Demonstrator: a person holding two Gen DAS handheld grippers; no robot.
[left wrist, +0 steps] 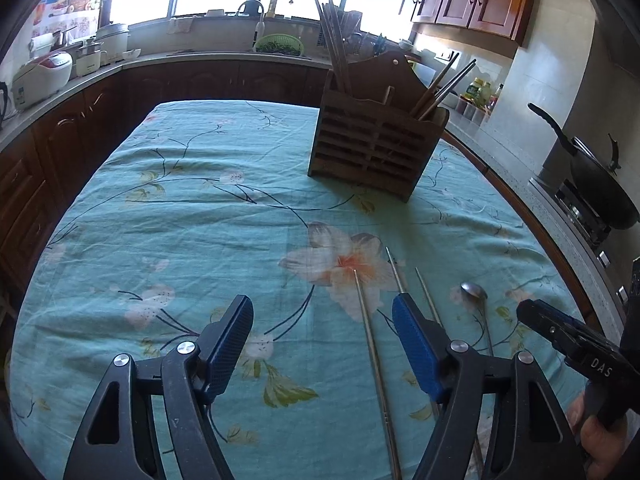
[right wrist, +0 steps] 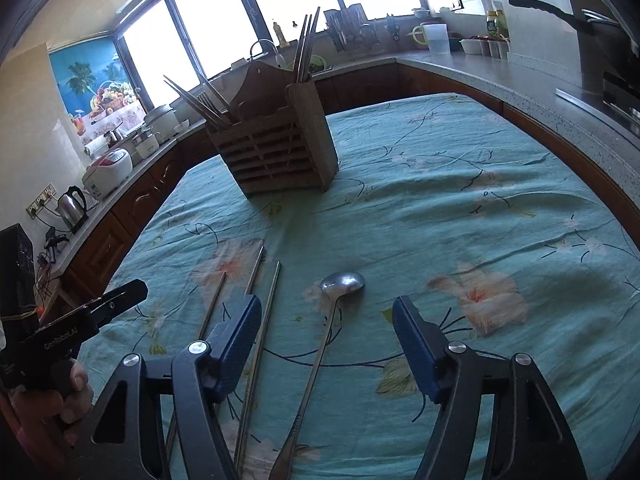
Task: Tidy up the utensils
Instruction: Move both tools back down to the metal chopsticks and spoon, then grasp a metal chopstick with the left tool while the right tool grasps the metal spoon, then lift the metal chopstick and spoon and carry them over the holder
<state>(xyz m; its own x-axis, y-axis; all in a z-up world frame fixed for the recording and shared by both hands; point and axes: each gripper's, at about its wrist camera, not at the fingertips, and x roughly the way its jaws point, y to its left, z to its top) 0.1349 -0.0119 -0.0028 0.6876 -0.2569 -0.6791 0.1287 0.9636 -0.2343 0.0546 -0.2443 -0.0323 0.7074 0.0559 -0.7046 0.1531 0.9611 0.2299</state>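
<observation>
Both grippers hovered with jaws apart and nothing between the pads: left gripper near the chopsticks, right gripper over the spoon's handle. Below spread the worktop's teal floral cloth. At its far side stood a slatted brown wooden utensil holder. Nearer lay three thin metal chopsticks, with a long-handled metal spoon to their right.
</observation>
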